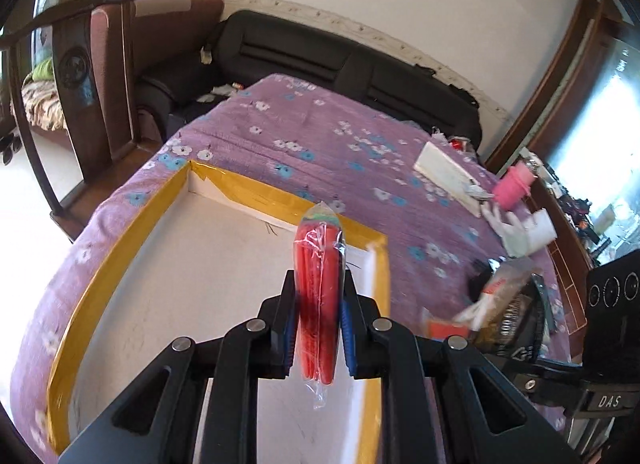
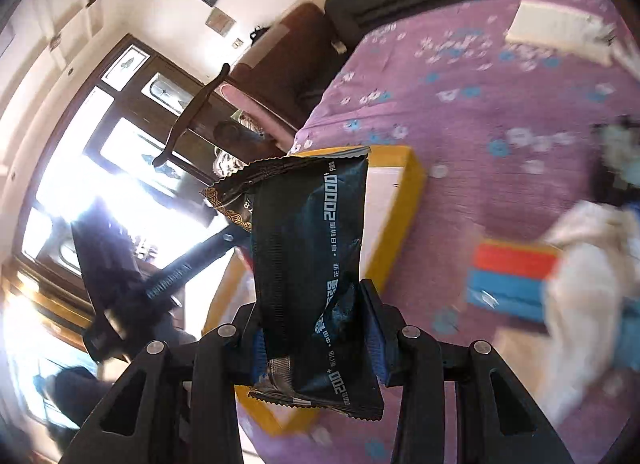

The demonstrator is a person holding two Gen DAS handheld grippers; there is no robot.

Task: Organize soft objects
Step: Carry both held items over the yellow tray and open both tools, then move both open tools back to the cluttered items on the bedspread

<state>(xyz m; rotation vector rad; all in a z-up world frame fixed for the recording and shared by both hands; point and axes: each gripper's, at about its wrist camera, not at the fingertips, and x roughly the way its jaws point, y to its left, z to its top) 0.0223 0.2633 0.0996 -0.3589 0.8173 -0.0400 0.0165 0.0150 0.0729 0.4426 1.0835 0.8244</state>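
My left gripper (image 1: pixel 319 296) is shut on a red soft item in clear plastic wrap (image 1: pixel 318 304) and holds it above a white box with yellow taped rim (image 1: pixel 120 240) on the purple flowered cover (image 1: pixel 320 132). My right gripper (image 2: pixel 316 328) is shut on a black snack packet with pale printing (image 2: pixel 312 264), held above the cover beside the same box (image 2: pixel 412 192). The right gripper with its packet also shows at the right of the left wrist view (image 1: pixel 508 312).
On the cover lie a white flat box (image 1: pixel 444 172), a pink object (image 1: pixel 514 184), white soft items (image 1: pixel 520 232) and a red and blue pack (image 2: pixel 512 280). A black sofa (image 1: pixel 340 60) stands behind, a wooden chair (image 1: pixel 92 76) at left.
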